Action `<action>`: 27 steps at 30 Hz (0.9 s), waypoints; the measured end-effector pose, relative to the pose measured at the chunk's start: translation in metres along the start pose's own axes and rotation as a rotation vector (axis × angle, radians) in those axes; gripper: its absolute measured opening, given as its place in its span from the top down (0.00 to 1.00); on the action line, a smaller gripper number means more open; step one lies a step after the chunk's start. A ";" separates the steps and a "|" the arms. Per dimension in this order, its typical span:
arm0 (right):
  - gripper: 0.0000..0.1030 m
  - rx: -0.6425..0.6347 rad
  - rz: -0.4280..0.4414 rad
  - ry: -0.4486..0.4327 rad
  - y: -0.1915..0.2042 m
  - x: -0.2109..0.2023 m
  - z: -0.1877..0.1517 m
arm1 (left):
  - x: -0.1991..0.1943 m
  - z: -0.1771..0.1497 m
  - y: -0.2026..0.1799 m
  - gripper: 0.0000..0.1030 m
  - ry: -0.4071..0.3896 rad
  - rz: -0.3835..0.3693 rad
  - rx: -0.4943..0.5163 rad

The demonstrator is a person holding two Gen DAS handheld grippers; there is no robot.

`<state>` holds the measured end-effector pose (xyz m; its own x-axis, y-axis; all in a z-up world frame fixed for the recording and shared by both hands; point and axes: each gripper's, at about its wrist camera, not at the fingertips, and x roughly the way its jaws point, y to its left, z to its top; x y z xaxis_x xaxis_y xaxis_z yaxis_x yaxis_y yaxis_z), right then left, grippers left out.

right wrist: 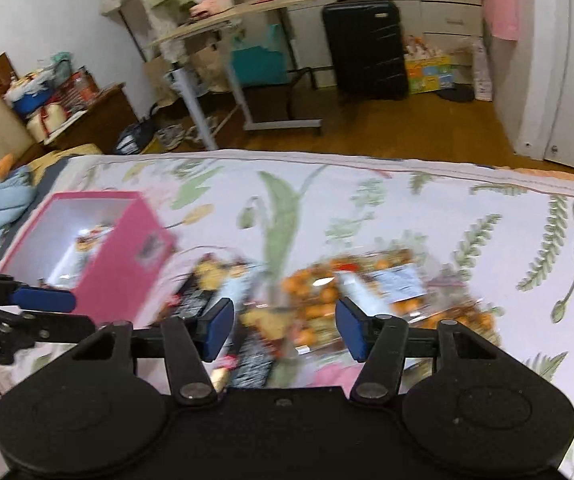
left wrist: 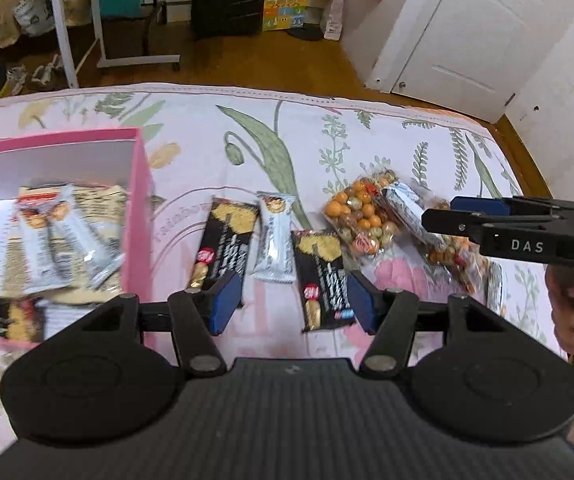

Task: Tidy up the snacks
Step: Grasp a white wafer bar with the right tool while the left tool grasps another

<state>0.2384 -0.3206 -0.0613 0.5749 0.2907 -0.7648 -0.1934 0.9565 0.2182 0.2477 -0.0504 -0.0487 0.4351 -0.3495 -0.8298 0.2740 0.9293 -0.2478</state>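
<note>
Snacks (left wrist: 319,276) lay on the flowery bed (left wrist: 367,128) beside the pink box (left wrist: 139,216). Left gripper (left wrist: 293,300) and right gripper (right wrist: 283,328) hung half open, holding nothing. Coming down crooked, one might push a packet away.
</note>
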 end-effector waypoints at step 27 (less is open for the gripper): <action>0.60 0.051 -0.067 0.077 -0.046 0.061 -0.019 | 0.148 -0.019 0.007 0.47 -0.118 0.077 0.141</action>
<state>0.2675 -0.3474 -0.1298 0.5220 0.2253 -0.8227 -0.1149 0.9743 0.1939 0.2977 -0.0928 -0.1827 0.5549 -0.2971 -0.7770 0.3495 0.9309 -0.1063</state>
